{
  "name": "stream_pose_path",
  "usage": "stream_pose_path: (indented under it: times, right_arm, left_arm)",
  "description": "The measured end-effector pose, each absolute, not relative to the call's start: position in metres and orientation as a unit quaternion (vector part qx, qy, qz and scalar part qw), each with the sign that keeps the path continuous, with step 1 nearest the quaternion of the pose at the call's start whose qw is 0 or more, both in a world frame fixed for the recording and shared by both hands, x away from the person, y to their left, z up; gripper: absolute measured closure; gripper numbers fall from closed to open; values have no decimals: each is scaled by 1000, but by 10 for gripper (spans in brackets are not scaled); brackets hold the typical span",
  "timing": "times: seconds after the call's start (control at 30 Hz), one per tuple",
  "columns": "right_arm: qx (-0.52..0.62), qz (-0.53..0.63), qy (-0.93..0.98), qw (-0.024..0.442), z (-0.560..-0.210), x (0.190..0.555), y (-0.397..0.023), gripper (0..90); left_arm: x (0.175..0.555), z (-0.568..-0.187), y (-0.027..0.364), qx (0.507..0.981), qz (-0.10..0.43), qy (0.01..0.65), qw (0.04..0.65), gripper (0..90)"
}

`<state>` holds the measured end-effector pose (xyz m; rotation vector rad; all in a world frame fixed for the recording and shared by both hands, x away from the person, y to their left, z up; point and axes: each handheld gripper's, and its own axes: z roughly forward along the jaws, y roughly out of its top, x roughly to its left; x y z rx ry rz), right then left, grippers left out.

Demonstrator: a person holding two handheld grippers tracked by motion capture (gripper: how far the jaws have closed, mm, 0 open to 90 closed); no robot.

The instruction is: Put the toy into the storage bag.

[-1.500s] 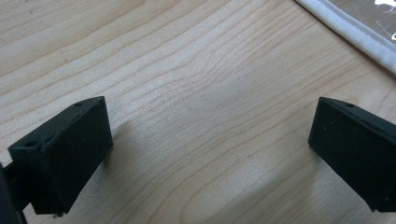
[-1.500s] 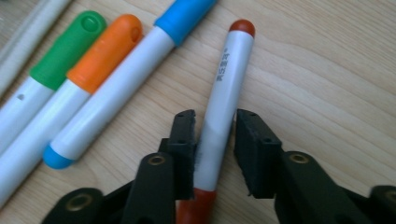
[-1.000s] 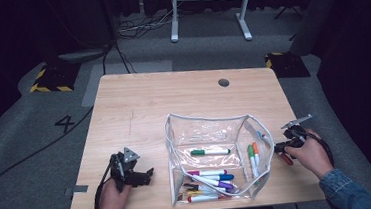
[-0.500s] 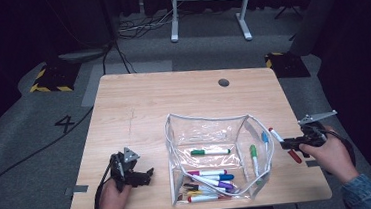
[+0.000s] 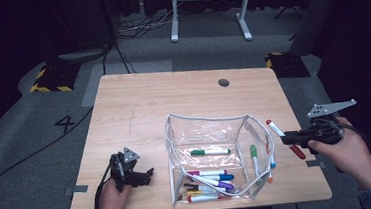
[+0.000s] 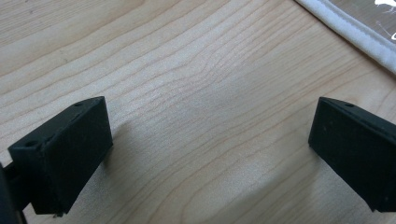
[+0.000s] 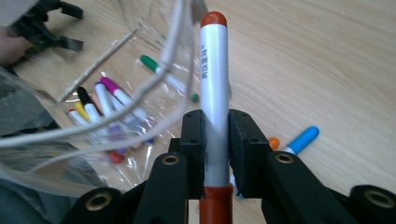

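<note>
Over the wooden table [image 5: 138,108], the right gripper [image 7: 215,135] has lifted its clamped red-capped marker [image 7: 214,93], apparently clear of the clear pouch [image 5: 210,127]; the left gripper [image 6: 205,154] rests unmoved, jaws wide, empty.

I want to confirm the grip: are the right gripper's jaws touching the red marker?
Touching. In the right gripper view, both pads of the right gripper press against the red marker, with no gap either side.

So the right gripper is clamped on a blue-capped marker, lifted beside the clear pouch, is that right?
Not quite. The marker in the right gripper has red caps, not blue; the right gripper view shows its jaws shut on the white barrel. The blue-capped marker lies on the table. The rest holds: it is lifted beside the clear pouch.
</note>
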<state>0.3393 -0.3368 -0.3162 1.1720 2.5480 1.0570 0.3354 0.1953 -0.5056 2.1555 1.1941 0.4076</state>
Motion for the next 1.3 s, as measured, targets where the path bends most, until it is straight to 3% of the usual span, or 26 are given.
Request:
stream_pose_path:
  times: [0.4,1.3]
  right_arm:
    - [323,357,873,75,-270,324,-297,771]
    - [171,331,928,20,-268,324,-175,771]
  left_arm:
    - [335,-506,195,819,156,453,316,0]
    - [336,-505,195,819,155,453,316,0]
